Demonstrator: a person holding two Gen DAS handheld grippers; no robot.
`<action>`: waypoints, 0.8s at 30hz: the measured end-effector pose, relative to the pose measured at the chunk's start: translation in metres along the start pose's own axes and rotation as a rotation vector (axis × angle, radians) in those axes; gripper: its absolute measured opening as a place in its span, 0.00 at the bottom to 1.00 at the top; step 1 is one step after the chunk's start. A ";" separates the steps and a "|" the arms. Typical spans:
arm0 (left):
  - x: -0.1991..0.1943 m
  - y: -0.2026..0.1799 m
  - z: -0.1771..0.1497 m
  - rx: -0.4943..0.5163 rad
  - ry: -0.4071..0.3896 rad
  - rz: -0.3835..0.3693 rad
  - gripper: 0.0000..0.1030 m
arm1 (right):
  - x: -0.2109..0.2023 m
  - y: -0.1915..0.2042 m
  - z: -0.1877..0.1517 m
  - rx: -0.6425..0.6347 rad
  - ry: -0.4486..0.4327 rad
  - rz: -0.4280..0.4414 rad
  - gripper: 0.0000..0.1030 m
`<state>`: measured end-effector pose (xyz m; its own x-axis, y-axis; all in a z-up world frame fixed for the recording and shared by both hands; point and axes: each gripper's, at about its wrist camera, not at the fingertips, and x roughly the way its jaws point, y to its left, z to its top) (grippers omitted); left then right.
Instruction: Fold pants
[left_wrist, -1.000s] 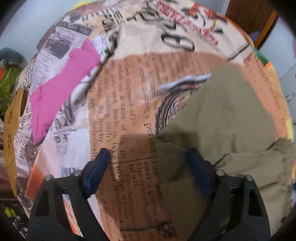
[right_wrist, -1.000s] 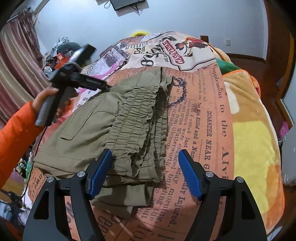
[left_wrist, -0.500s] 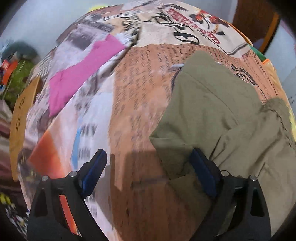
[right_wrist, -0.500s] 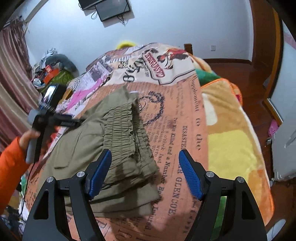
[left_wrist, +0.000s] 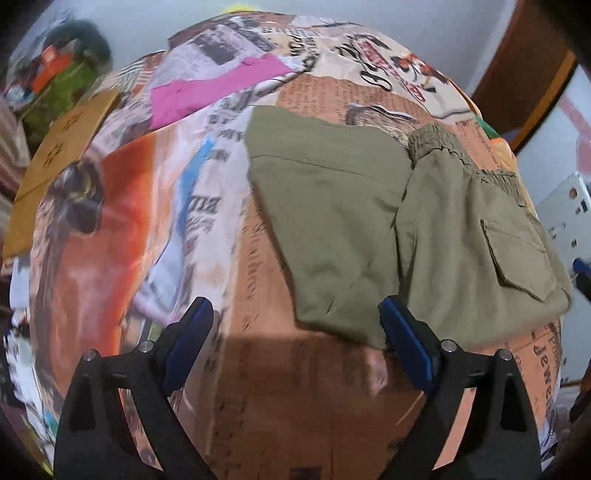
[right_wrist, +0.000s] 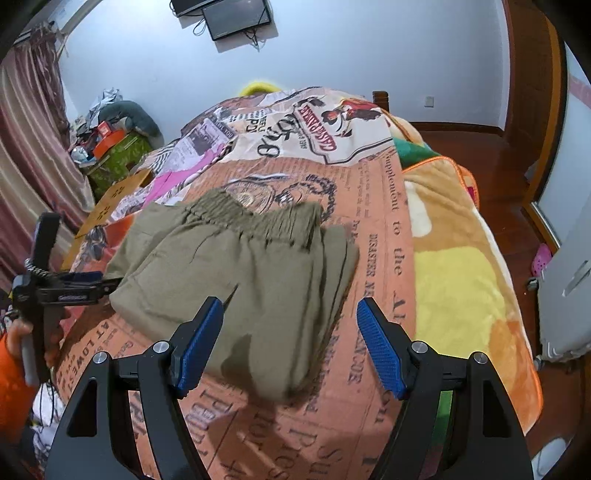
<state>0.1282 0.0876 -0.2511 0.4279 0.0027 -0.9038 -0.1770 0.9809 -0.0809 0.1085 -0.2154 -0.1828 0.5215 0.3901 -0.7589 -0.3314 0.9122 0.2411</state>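
Your left tool (left_wrist: 295, 343) has pulled back off the pants (left_wrist: 388, 229). A second ago its right pad sat over the folded cloth. Now both pads hang spread above bare bedspread (left_wrist: 229, 266), and the nearest cloth edge lies just ahead of the right pad, apart from it as far as I can tell. Nothing sits between the pads.

In the right wrist view the same left tool (right_wrist: 107, 284) has dropped from above the cloth to the bundle's left edge. Your hand (right_wrist: 22, 332) is low on the grip.

Your right tool (right_wrist: 291, 347) has barely shifted. Its pads are spread, pinching nothing, and the pants (right_wrist: 258, 266) lie ahead of and below them.

Reading: the pants sit as a compact layered bundle, waistband (right_wrist: 258, 218) on the far side and pocket flap (left_wrist: 517, 258) on top. The fold looks laid and released. At most, tidying or one more fold remains.

Edges and room:
- The near corner of the bundle lies between the right tool's pads and slightly forward. Its right edge shows stacked layers.
- Open bedspread to the right of the right tool runs to the yellow blanket (right_wrist: 461, 280).
- A pink garment (left_wrist: 214, 88) lies far ahead of the left tool, well apart from the pants.
- There is free bed to the left of the left tool.
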 end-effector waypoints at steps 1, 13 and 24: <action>-0.002 0.002 -0.002 -0.007 -0.006 0.001 0.90 | 0.003 0.001 -0.002 -0.003 0.007 0.003 0.70; -0.007 0.033 -0.021 -0.062 -0.027 0.105 0.95 | 0.011 -0.001 -0.029 0.004 0.021 0.018 0.54; -0.048 0.006 0.019 0.029 -0.135 0.059 0.93 | 0.003 -0.004 -0.004 -0.013 -0.007 0.002 0.44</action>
<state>0.1238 0.0973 -0.2006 0.5330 0.0849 -0.8418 -0.1804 0.9835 -0.0150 0.1084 -0.2186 -0.1891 0.5265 0.3929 -0.7540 -0.3431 0.9096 0.2344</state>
